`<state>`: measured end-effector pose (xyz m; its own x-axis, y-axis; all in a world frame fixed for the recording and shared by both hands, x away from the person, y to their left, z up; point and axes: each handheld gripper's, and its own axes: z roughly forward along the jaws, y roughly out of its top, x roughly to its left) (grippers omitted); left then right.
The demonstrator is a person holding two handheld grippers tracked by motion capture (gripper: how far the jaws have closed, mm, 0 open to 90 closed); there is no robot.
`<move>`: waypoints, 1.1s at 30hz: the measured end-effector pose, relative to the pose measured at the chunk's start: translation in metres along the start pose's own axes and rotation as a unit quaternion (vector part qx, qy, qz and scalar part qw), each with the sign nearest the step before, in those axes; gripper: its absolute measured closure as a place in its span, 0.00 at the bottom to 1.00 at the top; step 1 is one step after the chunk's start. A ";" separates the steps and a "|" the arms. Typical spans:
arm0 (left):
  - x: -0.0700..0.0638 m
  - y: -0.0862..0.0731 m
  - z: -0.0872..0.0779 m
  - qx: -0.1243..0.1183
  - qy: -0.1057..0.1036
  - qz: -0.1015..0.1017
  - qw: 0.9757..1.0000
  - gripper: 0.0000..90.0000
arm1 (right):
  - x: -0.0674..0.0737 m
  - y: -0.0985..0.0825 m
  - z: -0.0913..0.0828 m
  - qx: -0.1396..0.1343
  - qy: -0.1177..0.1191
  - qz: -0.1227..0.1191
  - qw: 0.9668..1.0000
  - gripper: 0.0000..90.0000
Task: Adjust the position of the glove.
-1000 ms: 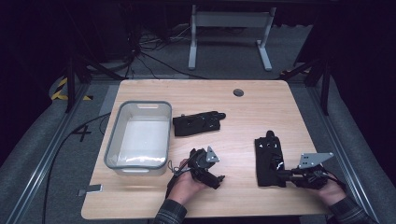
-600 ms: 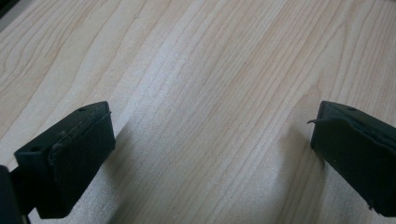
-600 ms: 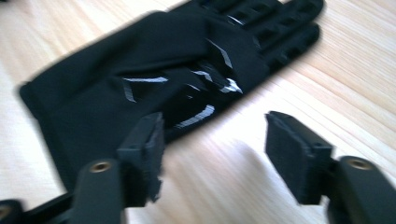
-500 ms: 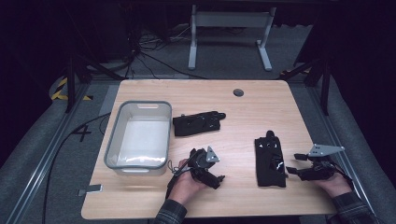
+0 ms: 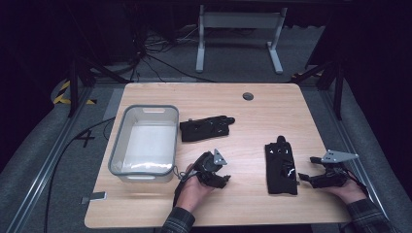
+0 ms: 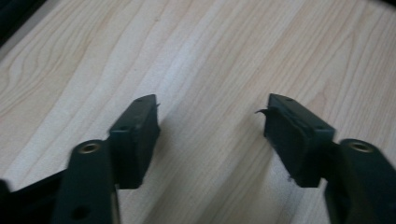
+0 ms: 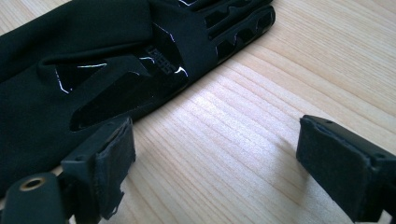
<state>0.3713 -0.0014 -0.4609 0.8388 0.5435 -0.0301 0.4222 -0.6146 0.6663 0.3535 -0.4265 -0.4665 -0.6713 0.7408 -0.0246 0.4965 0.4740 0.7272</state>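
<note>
Since earlier frame: right gripper (image 5: 307, 177) backed off near glove (image 5: 281, 167), jaws just opening, empty. Left gripper (image 5: 224, 180) half-closing, empty. Both gloves outside bin (image 5: 145, 112); far glove (image 5: 205, 128) upper centre.

Pale wood tabletop (image 5: 291, 111), round grommet hole (image 5: 248, 96) near far edge. Dark room, grey carpeted floor (image 5: 43, 160). Black cables (image 5: 160, 63) and a grey metal stand (image 5: 238, 29) behind.

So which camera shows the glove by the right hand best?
The high view: the whole glove lies flat beside the right gripper. The right gripper view shows part of it close up. The left gripper view shows bare table.
</note>
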 end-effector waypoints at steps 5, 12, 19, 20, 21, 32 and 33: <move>0.007 0.013 -0.004 -0.012 0.010 -0.008 1.000 0.76 | 0.000 0.000 0.000 0.001 0.001 -0.001 1.000 0.13; 0.022 0.031 -0.004 -0.009 0.017 -0.029 0.999 1.00 | 0.000 0.000 0.000 0.001 0.001 -0.002 1.000 0.12; 0.040 0.045 0.002 -0.010 0.043 -0.037 0.998 1.00 | 0.000 0.000 0.000 0.001 0.001 -0.002 1.000 0.12; 0.040 0.045 0.002 -0.010 0.043 -0.037 0.998 1.00 | 0.000 0.000 0.000 0.001 0.001 -0.002 1.000 0.12; 0.042 0.047 0.004 -0.011 0.046 -0.040 0.998 1.00 | 0.000 0.000 0.000 0.001 0.001 -0.003 1.000 0.12; 0.076 0.069 0.022 -0.025 0.071 -0.062 0.995 1.00 | 0.000 0.000 0.000 0.001 0.001 -0.003 1.000 0.12; 0.081 0.071 0.024 -0.029 0.070 -0.065 0.995 1.00 | 0.000 0.000 0.000 0.001 0.001 -0.003 1.000 0.12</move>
<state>0.4771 -0.0149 -0.4337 0.7212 0.6925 -0.0176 0.5001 -0.5030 0.7049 0.3537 -0.4264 -0.4666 -0.6750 0.7373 -0.0268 0.4937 0.4784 0.7262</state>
